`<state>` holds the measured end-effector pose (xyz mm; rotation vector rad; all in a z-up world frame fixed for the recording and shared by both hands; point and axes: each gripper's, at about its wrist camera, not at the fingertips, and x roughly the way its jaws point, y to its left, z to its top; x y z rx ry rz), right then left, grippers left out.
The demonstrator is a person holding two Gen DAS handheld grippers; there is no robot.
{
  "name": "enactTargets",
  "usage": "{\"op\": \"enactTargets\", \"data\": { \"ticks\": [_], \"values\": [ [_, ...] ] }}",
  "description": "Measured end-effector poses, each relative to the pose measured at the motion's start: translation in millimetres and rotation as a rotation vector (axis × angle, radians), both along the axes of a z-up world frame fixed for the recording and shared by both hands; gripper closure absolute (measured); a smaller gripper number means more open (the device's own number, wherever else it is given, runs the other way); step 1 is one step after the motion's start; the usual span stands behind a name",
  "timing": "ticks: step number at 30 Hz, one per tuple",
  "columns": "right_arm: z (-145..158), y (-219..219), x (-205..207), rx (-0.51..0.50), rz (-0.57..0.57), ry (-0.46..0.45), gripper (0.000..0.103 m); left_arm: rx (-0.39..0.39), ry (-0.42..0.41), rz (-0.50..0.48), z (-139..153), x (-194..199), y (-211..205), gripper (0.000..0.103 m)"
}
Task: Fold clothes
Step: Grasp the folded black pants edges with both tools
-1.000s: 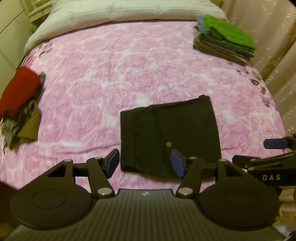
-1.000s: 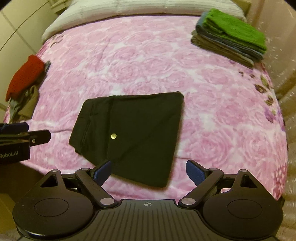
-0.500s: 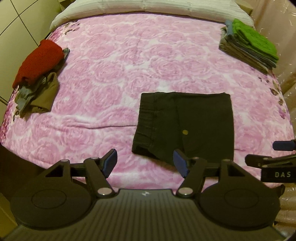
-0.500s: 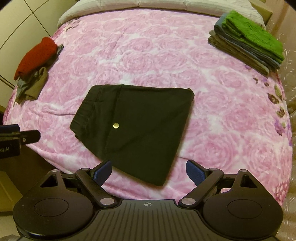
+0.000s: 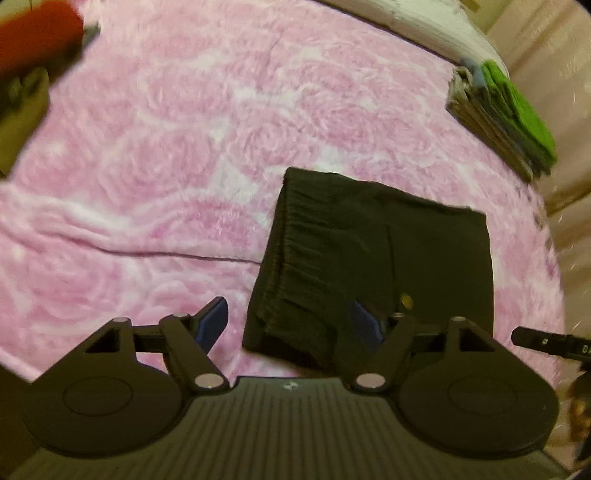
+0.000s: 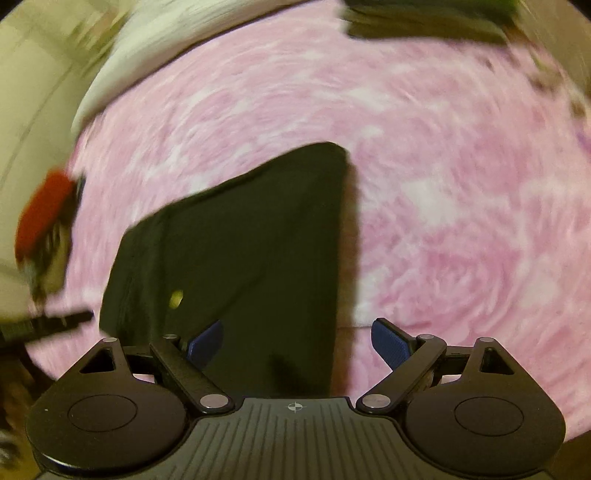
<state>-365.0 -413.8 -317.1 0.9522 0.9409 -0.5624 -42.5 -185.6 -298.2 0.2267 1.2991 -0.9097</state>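
Note:
A folded pair of black shorts (image 5: 373, 258) with an elastic waistband and a brass button lies flat on the pink rose-patterned blanket (image 5: 177, 155). My left gripper (image 5: 290, 325) is open, straddling the shorts' near left corner. In the right wrist view, which is motion-blurred, the black shorts (image 6: 251, 251) fill the lower middle. My right gripper (image 6: 297, 341) is open over their near right edge, one blue pad above the cloth and one beyond it. Neither gripper holds anything.
A stack of folded clothes (image 5: 506, 114) topped with green sits at the far right of the bed. A red garment (image 5: 33, 40) on a loose pile lies at the far left. A pale pillow (image 5: 417, 18) lies along the head. Curtains hang on the right.
Both grippers have dropped lower and closer to the shorts, which now reach between their fingers. The right view has swung and blurred. Both stay open.

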Motion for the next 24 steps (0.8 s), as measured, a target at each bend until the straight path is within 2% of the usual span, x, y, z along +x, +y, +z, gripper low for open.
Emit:
{"op": "enactTargets", "data": {
  "ticks": [4,16,18,21,24],
  "values": [
    [-29.6,-24.2,-10.9,0.107,-0.127,-0.098,0.013,-0.065,0.119,0.031,-35.6,21.7,1.7,0.032],
    [-91.1,-43.6,-15.1,0.332,-0.354,-0.313,0.013,-0.251,0.489,0.13,-119.1,60.6,3.1,0.029],
    [-95.9,-44.5,-12.1,0.346,-0.364,-0.331,0.014,-0.267,0.542,0.13,-126.3,79.6,1.5,0.028],
    [-103.0,-45.8,-7.5,0.368,-0.38,-0.358,0.014,-0.268,0.596,0.122,-133.2,84.1,-5.3,0.026],
    [-107.6,-46.0,-0.6,0.381,-0.376,-0.37,0.014,-0.259,0.603,0.089,-136.1,84.8,-12.6,0.025]
  ]
}}
